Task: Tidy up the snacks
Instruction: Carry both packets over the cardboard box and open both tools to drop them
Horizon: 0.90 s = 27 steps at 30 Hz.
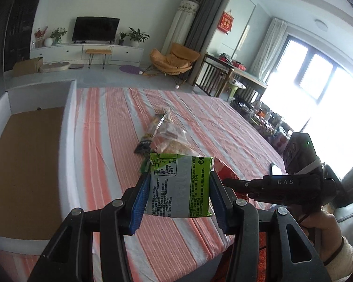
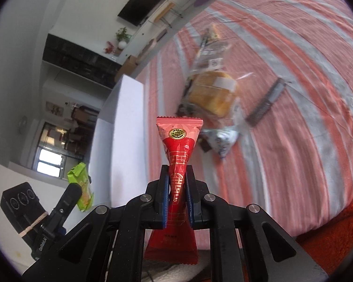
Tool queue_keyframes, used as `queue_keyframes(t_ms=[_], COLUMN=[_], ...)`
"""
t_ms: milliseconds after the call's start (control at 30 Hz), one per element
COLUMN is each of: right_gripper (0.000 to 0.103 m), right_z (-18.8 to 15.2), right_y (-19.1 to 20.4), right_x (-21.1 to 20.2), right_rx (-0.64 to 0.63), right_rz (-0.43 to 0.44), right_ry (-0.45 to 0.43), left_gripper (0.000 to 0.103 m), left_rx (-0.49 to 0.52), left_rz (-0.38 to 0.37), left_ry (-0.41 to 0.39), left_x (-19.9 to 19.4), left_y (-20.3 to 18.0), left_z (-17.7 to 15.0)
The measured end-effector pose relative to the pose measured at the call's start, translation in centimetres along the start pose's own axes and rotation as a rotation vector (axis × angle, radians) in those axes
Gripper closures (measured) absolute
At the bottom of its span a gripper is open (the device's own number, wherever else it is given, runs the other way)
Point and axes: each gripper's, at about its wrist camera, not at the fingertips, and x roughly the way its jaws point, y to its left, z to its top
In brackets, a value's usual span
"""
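Note:
My left gripper [image 1: 178, 183] is shut on a green and white snack packet [image 1: 180, 185] and holds it above the striped tablecloth [image 1: 106, 141]. The packet also shows in the right wrist view [image 2: 82, 185]. My right gripper [image 2: 177, 181] is shut on a red snack packet [image 2: 178, 155], pinched at its middle, above the near table edge. A pile of loose snacks lies on the cloth: a bread bag [image 2: 211, 94], a long dark packet [image 1: 150, 131], a blue-white packet [image 2: 221, 138] and a dark bar [image 2: 268, 101].
A white box with a brown cardboard floor [image 1: 23, 164] stands on the left of the table. A phone [image 1: 275, 169] lies near the right edge. An orange rug [image 2: 336, 239] lies below the table. The right gripper's body [image 1: 294, 185] shows at my right.

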Motion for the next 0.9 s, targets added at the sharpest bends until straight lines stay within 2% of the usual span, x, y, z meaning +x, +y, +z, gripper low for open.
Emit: queue_keyframes(t_ms=[133, 233, 333, 467, 500, 533, 567, 633, 700, 767, 900], right_gripper=[0.090, 0.090, 0.090, 0.088, 0.085, 0.081, 0.068, 0.043, 0.043, 0.042, 0.037], right_z=[1.0, 1.6, 1.6, 1.5, 1.6, 1.5, 1.6, 1.6, 1.6, 1.4, 0.1], right_y=[6.5, 12.2, 17.0, 20.5, 20.7, 20.7, 20.2, 18.8, 17.0, 15.2, 9.1], right_x=[1.9, 4.4, 7.7, 13.3, 14.7, 15.9, 16.9, 17.3, 16.5, 15.3, 11.7], right_rx=[-0.089, -0.192, -0.291, -0.341, -0.336, -0.328, -0.314, -0.276, -0.301, -0.368, -0.446], right_rz=[0.093, 0.132, 0.140, 0.160, 0.165, 0.152, 0.129, 0.107, 0.053, -0.033, -0.211], right_ry=[0.025, 0.046, 0.063, 0.103, 0.112, 0.123, 0.137, 0.138, 0.099, 0.047, -0.030], left_gripper=[0.054, 0.054, 0.054, 0.054, 0.053, 0.046, 0.029, 0.012, 0.012, 0.012, 0.012], left_rx=[-0.033, -0.063, -0.123, -0.197, -0.204, -0.204, -0.202, -0.194, -0.182, -0.163, -0.093], left_rz=[0.105, 0.241, 0.364, 0.531, 0.583, 0.649, 0.704, 0.752, 0.760, 0.731, 0.659], left_ry=[-0.085, -0.123, -0.130, -0.100, -0.078, -0.038, 0.006, 0.059, 0.074, 0.070, -0.006], left_x=[-4.1, -6.4, -7.8, -7.1, -6.5, -5.7, -4.7, -3.1, -2.2, -1.5, -0.4], left_y=[3.8, 7.9, 12.7, 18.7, 20.0, 21.1, 21.9, 22.9, 22.9, 22.5, 19.0], left_z=[2.2, 3.3, 3.8, 2.9, 2.6, 2.2, 1.6, 0.6, -0.1, -0.6, -0.6])
